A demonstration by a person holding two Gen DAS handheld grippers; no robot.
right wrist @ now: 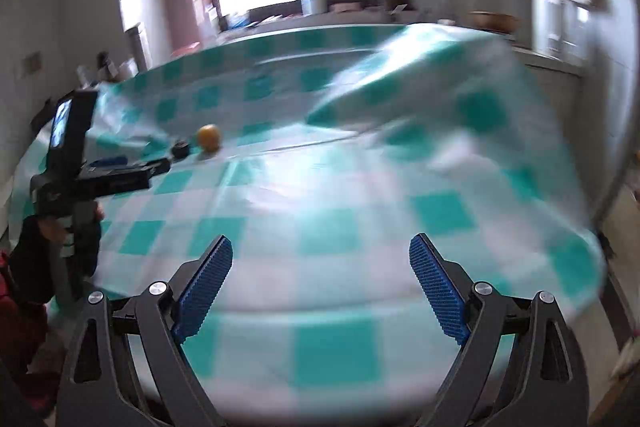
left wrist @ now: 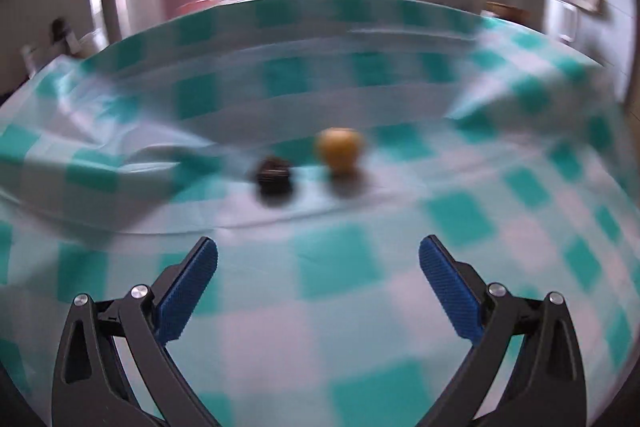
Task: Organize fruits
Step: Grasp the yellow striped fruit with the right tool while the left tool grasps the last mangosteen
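A round yellow-orange fruit (left wrist: 340, 149) lies on the green-and-white checked tablecloth (left wrist: 336, 307), with a small dark object (left wrist: 273, 175) just to its left; blur hides what the dark thing is. My left gripper (left wrist: 318, 259) hovers above the cloth short of both, open, with nothing between its blue pads. My right gripper (right wrist: 321, 257) is open and empty too, over the near part of the cloth. In the right wrist view the left gripper (right wrist: 144, 163) shows at the left, pointing toward the fruit (right wrist: 209, 137) and the dark object (right wrist: 180, 149).
The cloth is rumpled, with a raised fold at the left (left wrist: 92, 131) and a larger one at the right (right wrist: 420, 95). A person's hand (right wrist: 44, 227) grips the left tool. Beyond the table are a bright window, a pink cabinet (right wrist: 184, 15) and shelves.
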